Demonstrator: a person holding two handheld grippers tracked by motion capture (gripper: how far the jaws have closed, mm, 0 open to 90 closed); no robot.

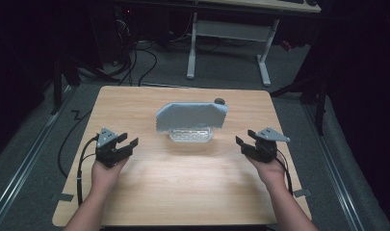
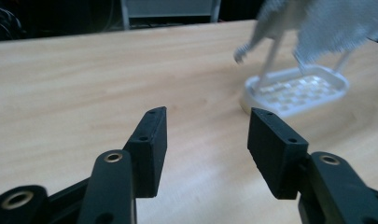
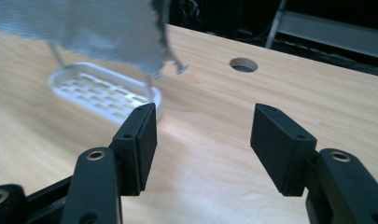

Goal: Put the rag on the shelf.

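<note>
Near the table's (image 1: 149,192) left edge, the left gripper (image 1: 124,142) hovers with jaws spread, holding nothing. Toward the middle of the far edge, a grey cloth (image 1: 192,116) hangs over a white slotted rack (image 1: 190,135). Near the right edge, the right gripper (image 1: 244,141) hovers, jaws apart and empty.

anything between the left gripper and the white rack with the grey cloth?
Nothing: bare light wooden tabletop runs from the open left gripper to the white slotted plastic rack with the grey cloth draped over it, as the high view and left gripper view show.
</note>
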